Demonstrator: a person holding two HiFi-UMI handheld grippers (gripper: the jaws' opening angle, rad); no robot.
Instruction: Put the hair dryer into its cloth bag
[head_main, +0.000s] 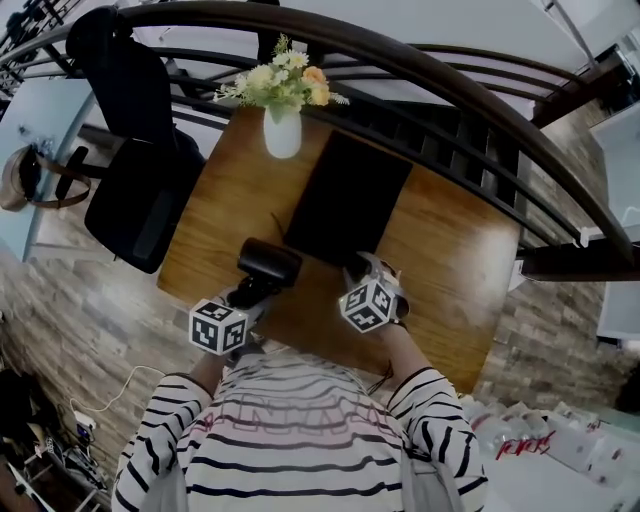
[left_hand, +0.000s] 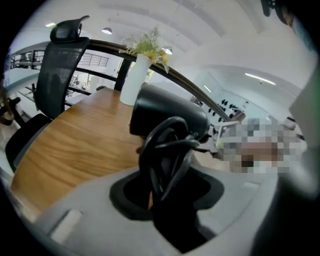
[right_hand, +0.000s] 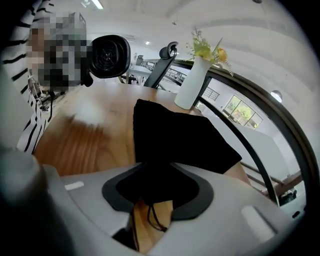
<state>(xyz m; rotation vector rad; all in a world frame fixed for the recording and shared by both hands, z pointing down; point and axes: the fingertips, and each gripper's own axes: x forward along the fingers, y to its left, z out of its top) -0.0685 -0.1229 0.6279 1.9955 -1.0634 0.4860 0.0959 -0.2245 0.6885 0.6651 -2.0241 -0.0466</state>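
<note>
The black hair dryer (head_main: 268, 262) hangs over the near left part of the wooden table (head_main: 450, 240). My left gripper (head_main: 250, 295) is shut on its handle, which has the cord (left_hand: 165, 150) wound round it. In the left gripper view the dryer's barrel (left_hand: 167, 117) points up and away from the left gripper (left_hand: 167, 192). The black cloth bag (head_main: 345, 195) lies flat in the middle of the table. My right gripper (head_main: 365, 275) is at the bag's near edge. Its jaws stand open around that edge (right_hand: 175, 135), and a thin drawstring (right_hand: 152, 217) shows below.
A white vase of flowers (head_main: 282, 130) stands at the table's far edge, behind the bag. A black office chair (head_main: 135, 190) sits left of the table. A dark curved railing (head_main: 450, 90) runs behind. Stone floor surrounds the table, with a white cable (head_main: 120, 385) at lower left.
</note>
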